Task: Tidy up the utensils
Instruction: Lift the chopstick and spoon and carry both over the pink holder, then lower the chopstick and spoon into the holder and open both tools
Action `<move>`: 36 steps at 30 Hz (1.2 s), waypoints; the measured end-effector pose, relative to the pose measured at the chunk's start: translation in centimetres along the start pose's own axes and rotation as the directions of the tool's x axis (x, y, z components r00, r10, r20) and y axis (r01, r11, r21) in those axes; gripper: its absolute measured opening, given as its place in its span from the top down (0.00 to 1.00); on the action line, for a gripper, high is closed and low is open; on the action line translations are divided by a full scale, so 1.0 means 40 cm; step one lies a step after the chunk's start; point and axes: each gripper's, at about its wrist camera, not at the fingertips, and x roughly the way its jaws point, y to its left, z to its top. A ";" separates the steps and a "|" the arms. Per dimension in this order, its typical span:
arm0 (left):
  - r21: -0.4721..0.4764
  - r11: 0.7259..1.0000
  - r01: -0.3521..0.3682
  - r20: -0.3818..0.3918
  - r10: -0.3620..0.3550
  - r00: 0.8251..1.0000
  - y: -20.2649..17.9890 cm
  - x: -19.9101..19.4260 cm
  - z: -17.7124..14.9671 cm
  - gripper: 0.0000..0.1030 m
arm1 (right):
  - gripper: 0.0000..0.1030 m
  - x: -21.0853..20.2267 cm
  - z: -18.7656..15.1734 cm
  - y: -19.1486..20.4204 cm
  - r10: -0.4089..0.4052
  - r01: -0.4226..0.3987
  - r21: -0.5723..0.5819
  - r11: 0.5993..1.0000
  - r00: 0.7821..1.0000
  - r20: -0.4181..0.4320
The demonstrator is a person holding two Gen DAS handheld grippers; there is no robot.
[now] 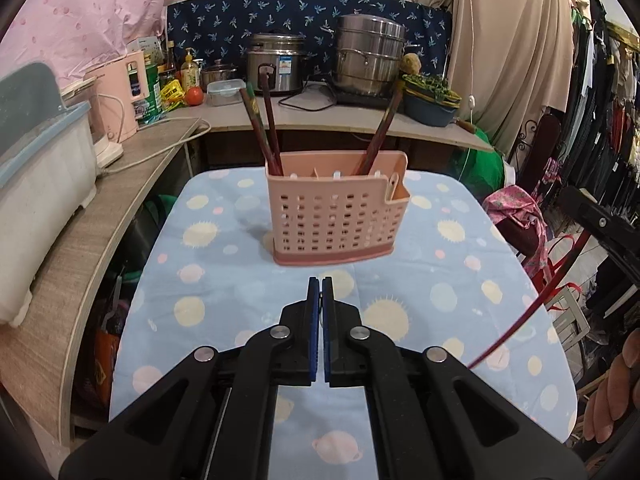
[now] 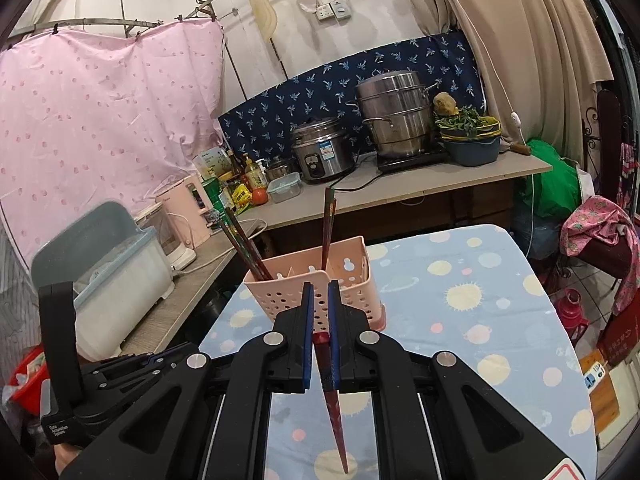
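Note:
A pink perforated utensil holder [image 1: 334, 208] stands on the table with the blue planet-print cloth [image 1: 224, 280]. Dark red chopsticks stand in it: two at the left [image 1: 264, 128] and one at the right [image 1: 382, 130]. My left gripper [image 1: 320, 286] is shut and empty, low over the cloth just in front of the holder. My right gripper [image 2: 320, 292] is shut on a red chopstick [image 2: 334, 408], whose tip points down toward the cloth, close in front of the holder [image 2: 316, 284]. That chopstick also shows at the right of the left wrist view [image 1: 532, 308].
A wooden counter [image 1: 100, 216] at the left holds a white dish box [image 1: 36, 200] and a pink kettle [image 1: 120, 92]. The back counter holds a rice cooker [image 1: 276, 64], a steel steamer pot [image 1: 370, 56] and a blue basin of greens [image 1: 430, 98]. Clothes hang at the right.

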 end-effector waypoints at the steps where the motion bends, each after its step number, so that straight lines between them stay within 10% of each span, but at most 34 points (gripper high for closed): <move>1: 0.002 1.000 0.000 0.007 0.000 1.000 0.001 0.001 0.015 0.99 | 0.94 0.008 0.012 0.003 0.002 -0.002 -0.005 1.000 1.000 0.005; 22: 0.013 0.997 -0.070 0.178 0.067 0.982 0.022 0.066 0.389 0.99 | 0.94 0.160 0.398 0.093 0.095 -0.104 0.022 0.994 0.961 0.260; 36: 0.003 0.998 -0.066 0.077 0.066 0.995 0.055 0.214 0.348 0.99 | 0.94 0.400 0.293 0.054 0.036 -0.040 0.044 0.998 0.996 0.084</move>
